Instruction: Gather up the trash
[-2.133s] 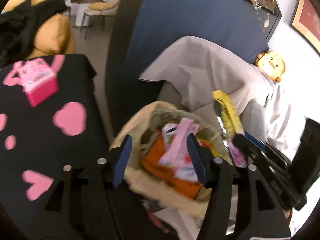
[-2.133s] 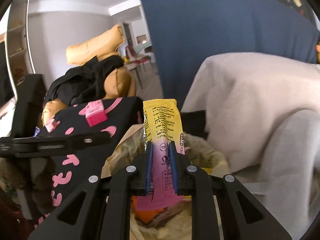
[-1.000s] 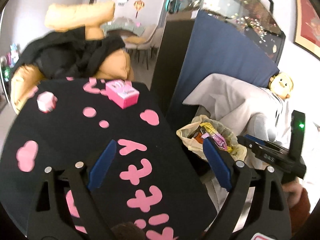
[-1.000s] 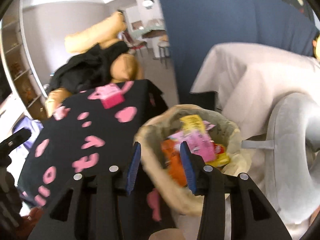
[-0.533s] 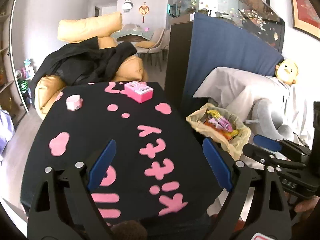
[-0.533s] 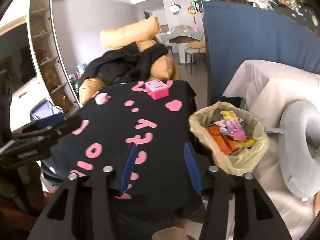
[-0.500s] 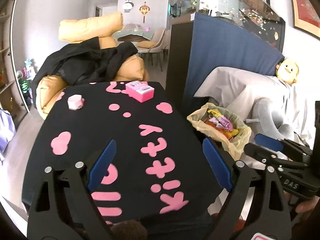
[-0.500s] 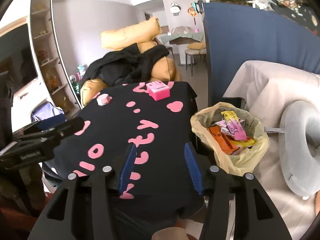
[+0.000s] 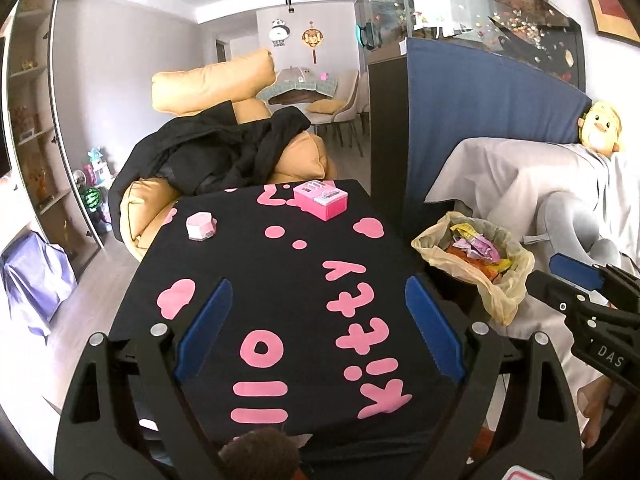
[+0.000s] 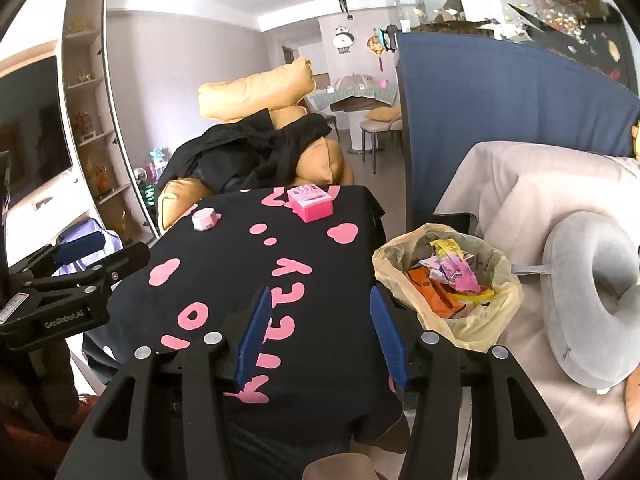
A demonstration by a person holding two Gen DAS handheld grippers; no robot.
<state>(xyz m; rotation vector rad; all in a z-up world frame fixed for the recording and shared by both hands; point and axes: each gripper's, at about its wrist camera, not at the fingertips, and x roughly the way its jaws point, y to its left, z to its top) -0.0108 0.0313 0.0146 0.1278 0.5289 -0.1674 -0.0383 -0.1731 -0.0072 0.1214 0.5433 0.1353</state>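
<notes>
My right gripper [image 10: 320,332] hangs empty with its blue fingers spread apart over the near edge of the table, and my left gripper [image 9: 318,332] is spread wider still, also holding nothing. Two seconds ago the right one was pinching a yellow and pink wrapper [image 10: 454,262] over the bag; now that wrapper lies on top of the heap inside the trash bag [image 10: 496,320], which sits just beside the table's right edge, against the covered sofa [image 10: 532,196]. Both of my hands have since pulled back and lifted, so the whole black tablecloth [image 9: 248,252] with its pink lettering is in front of me again. I judge that piece delivered and the next pick open. What remains on the cloth are a pink box [image 9: 321,200] at the far side and a small pale pink box [image 9: 201,225] further left; whether either counts as trash I cannot tell from here.
</notes>
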